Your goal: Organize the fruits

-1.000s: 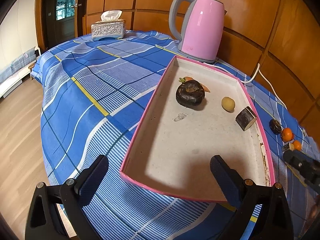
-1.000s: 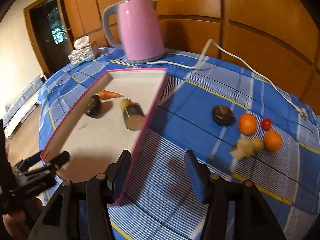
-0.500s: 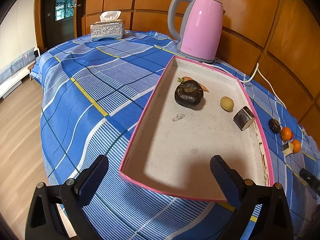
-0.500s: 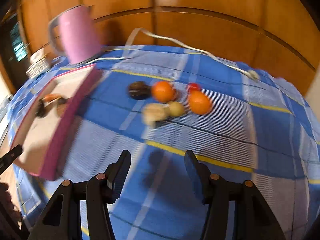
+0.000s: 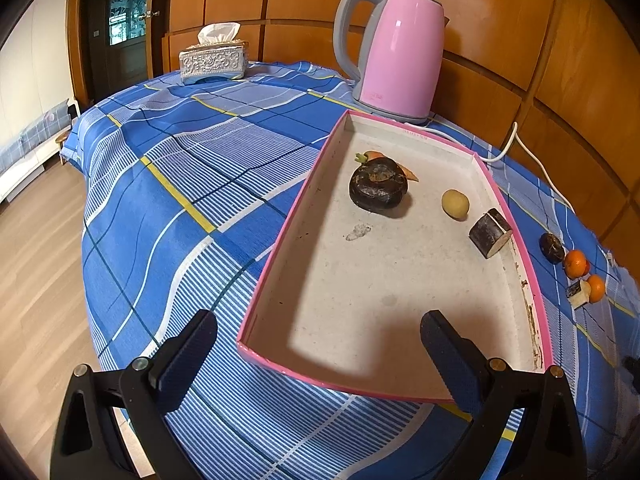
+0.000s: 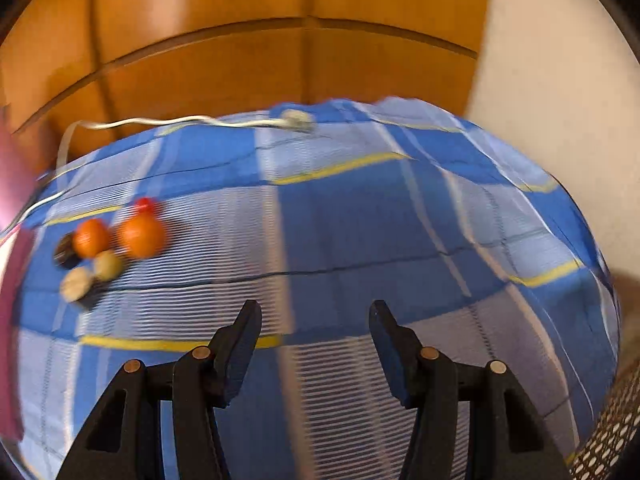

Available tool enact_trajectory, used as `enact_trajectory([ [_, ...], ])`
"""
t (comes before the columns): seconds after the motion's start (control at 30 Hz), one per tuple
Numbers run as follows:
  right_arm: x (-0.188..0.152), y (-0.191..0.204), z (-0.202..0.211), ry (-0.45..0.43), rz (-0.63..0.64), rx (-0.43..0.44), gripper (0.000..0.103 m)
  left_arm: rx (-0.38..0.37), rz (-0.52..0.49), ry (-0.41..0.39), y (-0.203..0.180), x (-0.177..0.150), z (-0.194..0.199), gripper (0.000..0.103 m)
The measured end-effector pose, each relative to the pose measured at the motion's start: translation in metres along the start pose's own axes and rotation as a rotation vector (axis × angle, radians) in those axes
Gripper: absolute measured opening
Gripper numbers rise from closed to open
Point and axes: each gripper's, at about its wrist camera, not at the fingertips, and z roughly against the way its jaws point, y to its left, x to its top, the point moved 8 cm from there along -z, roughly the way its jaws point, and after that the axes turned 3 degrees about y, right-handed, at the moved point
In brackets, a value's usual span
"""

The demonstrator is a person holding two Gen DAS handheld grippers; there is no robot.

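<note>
A pink-rimmed tray [image 5: 532, 280] lies on the blue plaid tablecloth. In it are a dark round fruit [image 5: 378, 185] with a carrot [image 5: 374, 156] behind it, a small yellow fruit [image 5: 455, 204] and a dark cut piece [image 5: 490, 233]. My left gripper [image 5: 316, 340] is open and empty over the tray's near end. Right of the tray lie a dark fruit [image 5: 551, 243], two oranges [image 5: 576, 263] and a cut piece [image 5: 578, 293]. In the blurred right wrist view this cluster, with its oranges [image 6: 141, 235], a red fruit [image 6: 145, 205] and pale pieces [image 6: 107, 265], sits far left. My right gripper [image 6: 316, 322] is open and empty above bare cloth.
A pink kettle [image 5: 400, 56] stands behind the tray, its white cord [image 5: 536, 156] running right to a plug [image 6: 294, 118]. A silver tissue box [image 5: 212, 60] sits at the far left. Wood panelling backs the table. The table edge drops to the floor at left.
My right gripper has swung to the right, so the tray has left its view and the fruit cluster has slid to the far left. The left gripper has barely moved.
</note>
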Motion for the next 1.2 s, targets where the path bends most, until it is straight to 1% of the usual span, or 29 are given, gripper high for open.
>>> enact_trajectory([
  [0.17,-0.001,-0.042,-0.013,0.000,-0.102,-0.116,0.057,0.000,-0.022,0.000,-0.002,-0.001,-0.001,0.102],
  [0.27,-0.002,-0.061,-0.018,0.001,-0.151,-0.163,0.057,-0.012,-0.026,-0.002,-0.004,-0.001,-0.002,0.102],
  [0.3,-0.002,-0.067,-0.022,0.007,-0.165,-0.173,0.058,-0.013,-0.031,-0.003,-0.004,-0.001,-0.001,0.102],
  [0.33,-0.004,-0.072,-0.023,0.007,-0.188,-0.167,0.064,-0.012,-0.034,-0.005,-0.005,-0.001,-0.001,0.102],
  [0.43,-0.005,-0.078,-0.026,0.003,-0.213,-0.169,0.069,-0.024,-0.048,-0.011,-0.008,0.002,0.001,0.102],
  [0.63,-0.006,-0.075,-0.026,0.000,-0.212,-0.166,0.071,-0.059,-0.088,-0.051,-0.020,0.013,0.018,0.103],
  [0.8,-0.007,-0.075,-0.025,-0.001,-0.217,-0.157,0.072,-0.058,-0.132,-0.058,-0.032,0.020,0.027,0.103],
  [0.93,-0.007,-0.076,-0.027,0.001,-0.230,-0.152,0.074,-0.080,-0.174,-0.074,-0.048,0.028,0.037,0.103],
  [1.1,-0.006,-0.075,-0.028,0.003,-0.231,-0.154,0.075,-0.126,-0.247,-0.087,-0.079,0.037,0.047,0.103],
  [1.2,-0.006,-0.074,-0.028,0.003,-0.231,-0.155,0.075,-0.184,-0.286,-0.076,-0.104,0.041,0.050,0.103],
])
